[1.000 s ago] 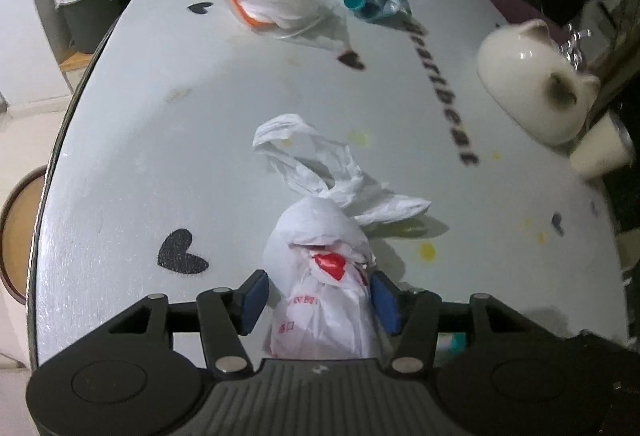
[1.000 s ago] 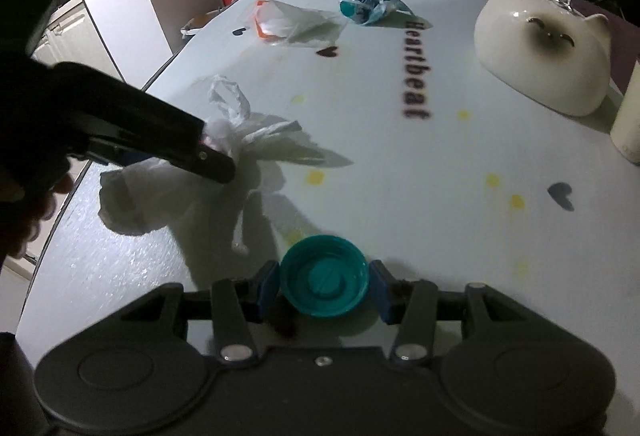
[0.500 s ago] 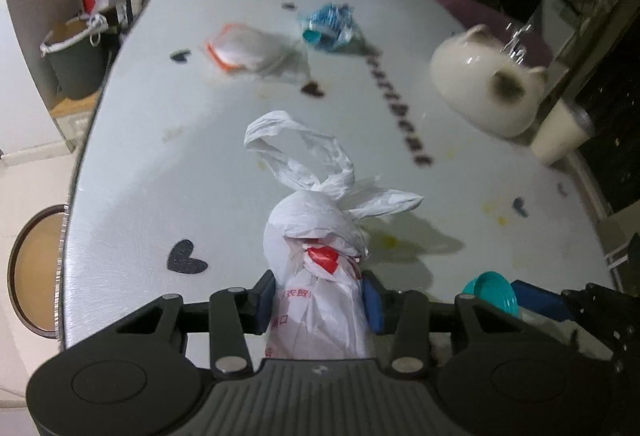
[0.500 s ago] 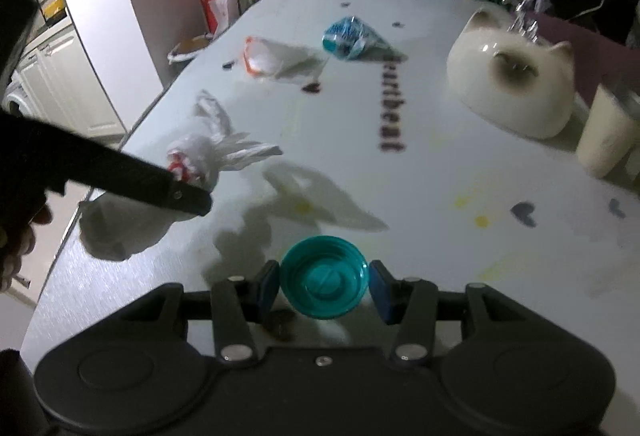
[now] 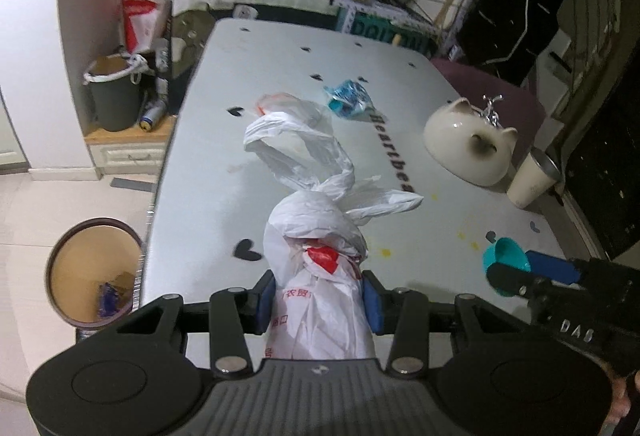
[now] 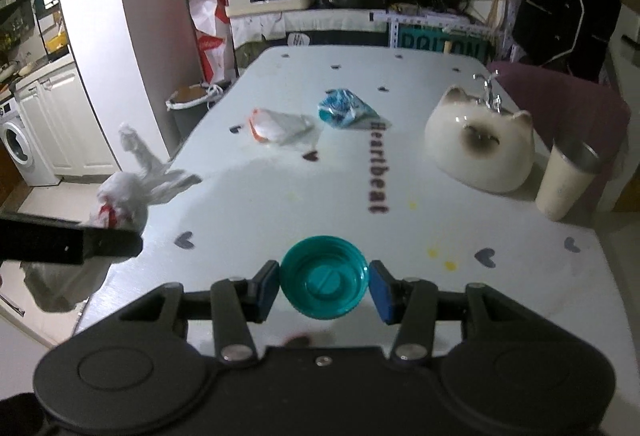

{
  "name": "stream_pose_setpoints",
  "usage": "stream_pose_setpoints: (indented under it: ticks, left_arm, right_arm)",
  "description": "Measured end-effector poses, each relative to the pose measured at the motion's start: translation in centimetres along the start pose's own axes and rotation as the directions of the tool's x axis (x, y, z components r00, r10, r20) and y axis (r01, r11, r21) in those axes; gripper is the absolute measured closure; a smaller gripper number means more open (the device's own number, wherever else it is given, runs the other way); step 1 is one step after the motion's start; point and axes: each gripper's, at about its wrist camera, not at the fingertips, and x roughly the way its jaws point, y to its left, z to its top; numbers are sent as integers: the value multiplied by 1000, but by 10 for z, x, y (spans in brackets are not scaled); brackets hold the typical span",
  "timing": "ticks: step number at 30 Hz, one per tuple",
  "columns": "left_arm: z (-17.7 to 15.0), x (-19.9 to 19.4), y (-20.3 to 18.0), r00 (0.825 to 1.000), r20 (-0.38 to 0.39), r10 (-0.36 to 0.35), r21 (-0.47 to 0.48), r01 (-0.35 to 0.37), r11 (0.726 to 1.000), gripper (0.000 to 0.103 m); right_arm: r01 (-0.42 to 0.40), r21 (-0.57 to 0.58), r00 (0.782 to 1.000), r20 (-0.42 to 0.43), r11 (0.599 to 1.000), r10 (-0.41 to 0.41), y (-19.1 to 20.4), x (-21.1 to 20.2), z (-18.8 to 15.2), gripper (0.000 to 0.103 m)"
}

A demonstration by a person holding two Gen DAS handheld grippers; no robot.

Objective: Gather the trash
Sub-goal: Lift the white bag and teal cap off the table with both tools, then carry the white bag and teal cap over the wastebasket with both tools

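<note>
2 grippers, each w/ 1 piece of trash, above a white table [image 6: 400, 164] w/ black hearts.
Left gripper [image 5: 318, 302] clamps 1 tied white bag [image 5: 320, 264]; right gripper [image 6: 323, 286] pinches 1 teal cap [image 6: 323, 278], jaws narrow. On table: 1 clear wrapper [image 6: 280, 126], 1 blue wrapper [image 6: 344, 110], 1 cat bowl [image 6: 480, 144], 1 cup [image 6: 566, 180]. Round bin [image 5: 94, 278] on floor beside table; kitchen behind.

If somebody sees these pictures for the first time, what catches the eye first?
First, the knotted white plastic bag clamped in the left claw, lifted above the table's near edge. Next, the teal bottle cap gripped in the right claw. Behind, at the table's right side, sits a cream cat-shaped ceramic piece.
</note>
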Motion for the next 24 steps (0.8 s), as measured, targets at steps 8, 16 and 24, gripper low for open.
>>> stream_pose_setpoints:
  ticks: [8, 16, 24]
  left_arm:
    - [-10, -46, 29, 998, 69, 14, -16, -13, 1000, 58]
    - [-18, -78, 83, 995, 100, -1, -24, 4, 1000, 58]
    - [-17, -111, 159, 993, 108, -46, 4, 46, 999, 58]
  right_arm:
    - [-4, -35, 999, 33, 999, 6, 40, -28, 6, 54]
    - [26, -35, 999, 39, 999, -25, 103, -39, 4, 54]
    - [75, -14, 996, 49, 997, -74, 186, -49, 5, 54]
